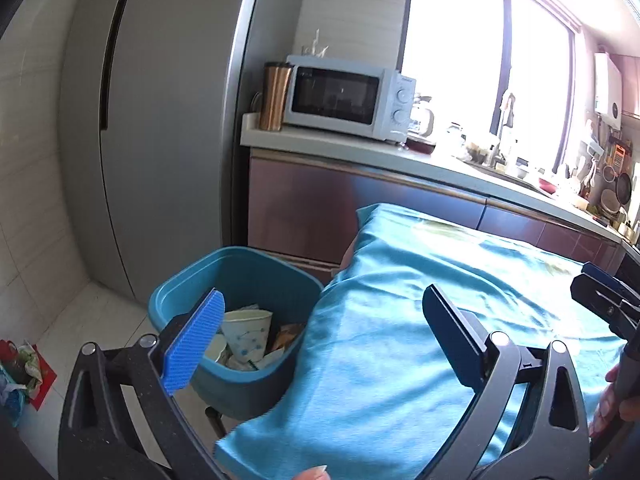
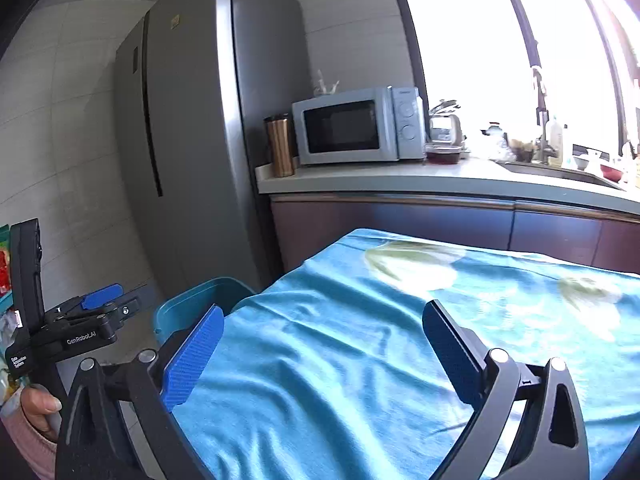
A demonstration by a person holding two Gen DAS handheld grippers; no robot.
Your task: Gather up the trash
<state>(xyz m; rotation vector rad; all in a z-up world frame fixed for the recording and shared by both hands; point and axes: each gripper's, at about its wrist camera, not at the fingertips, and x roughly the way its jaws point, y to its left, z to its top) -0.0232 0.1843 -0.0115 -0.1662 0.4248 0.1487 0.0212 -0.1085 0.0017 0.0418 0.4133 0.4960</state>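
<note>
Both the left gripper (image 1: 324,328) and right gripper (image 2: 320,344) gape empty over the blue cloth (image 1: 400,360); lower left, the teal bin (image 1: 240,276) holds a paper cup (image 1: 246,334) and what may be wrappers

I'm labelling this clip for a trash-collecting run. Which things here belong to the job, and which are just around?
Job: blue bin; paper cup and scraps inside it; left gripper, right gripper, both open.

Around: blue cloth, microwave, fridge, copper tumbler.
</note>
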